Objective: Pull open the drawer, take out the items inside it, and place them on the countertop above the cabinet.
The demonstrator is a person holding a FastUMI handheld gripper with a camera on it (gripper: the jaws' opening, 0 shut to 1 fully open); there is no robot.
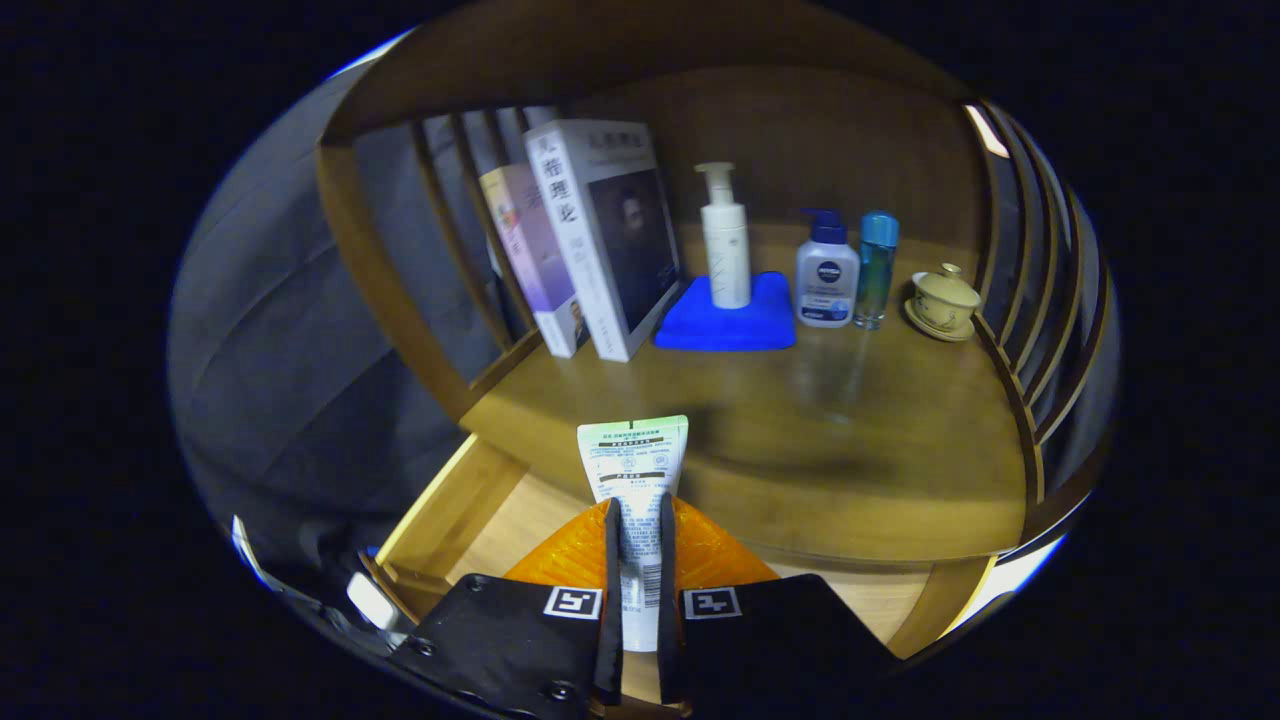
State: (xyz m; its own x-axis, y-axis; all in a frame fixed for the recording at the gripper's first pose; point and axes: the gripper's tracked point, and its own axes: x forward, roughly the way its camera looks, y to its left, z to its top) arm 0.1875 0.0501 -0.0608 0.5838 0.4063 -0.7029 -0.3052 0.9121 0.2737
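My gripper (637, 525) is shut on a white cosmetic tube (632, 465), both fingers pressing its sides. The tube's flat crimped end sticks out ahead of the fingertips, over the front edge of the wooden countertop (800, 440). Below and behind the fingers lies the pulled-open drawer (470, 510), with its pale wooden floor and left wall showing. Whether the tube touches the countertop cannot be told.
On the countertop beyond the tube stand two books (600, 245) at the left. To their right are a white pump bottle (725, 240) on a blue cloth (730, 320), a small pump bottle (826, 272), a blue-capped bottle (877, 268) and a lidded cup (943, 300). Slatted rails close both sides.
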